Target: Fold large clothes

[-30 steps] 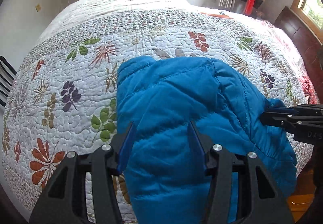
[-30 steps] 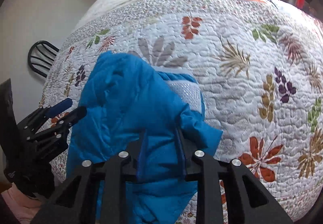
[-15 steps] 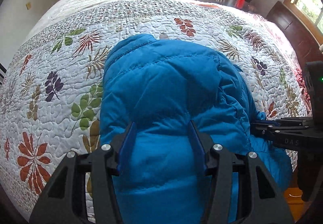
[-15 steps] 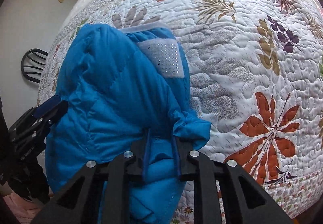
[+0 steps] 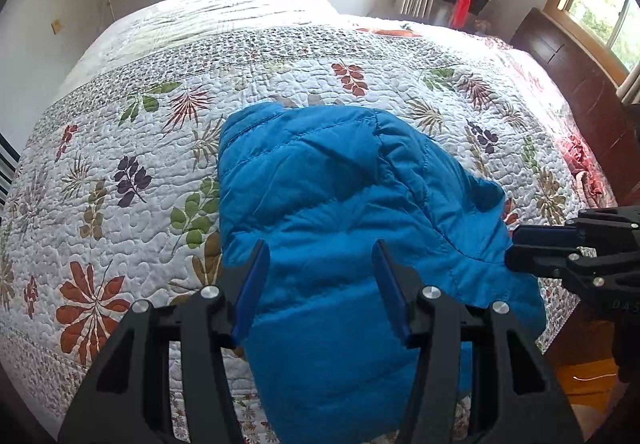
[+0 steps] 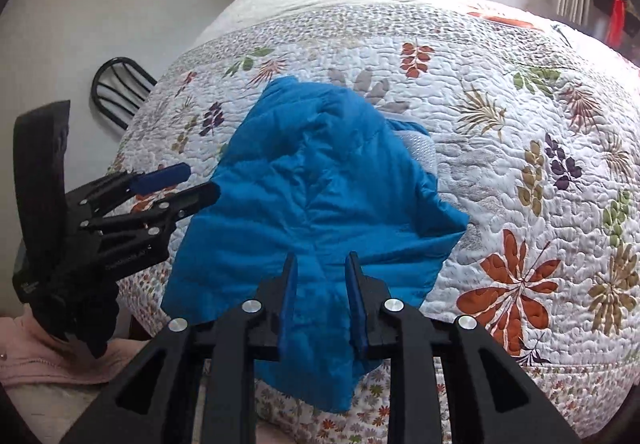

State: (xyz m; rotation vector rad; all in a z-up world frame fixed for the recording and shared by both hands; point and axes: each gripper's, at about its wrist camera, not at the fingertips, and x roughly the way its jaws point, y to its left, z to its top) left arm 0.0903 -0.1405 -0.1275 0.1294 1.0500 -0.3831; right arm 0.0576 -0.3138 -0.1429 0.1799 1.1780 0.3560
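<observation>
Blue puffer jacket lies on the quilted bed, left gripper fingers apart over it, right gripper just eased, jacket between.

Only the pale letters "DAS", cut off by the frame edge, can be read on the black body of the right gripper in the left wrist view; nothing else is legible.
</observation>
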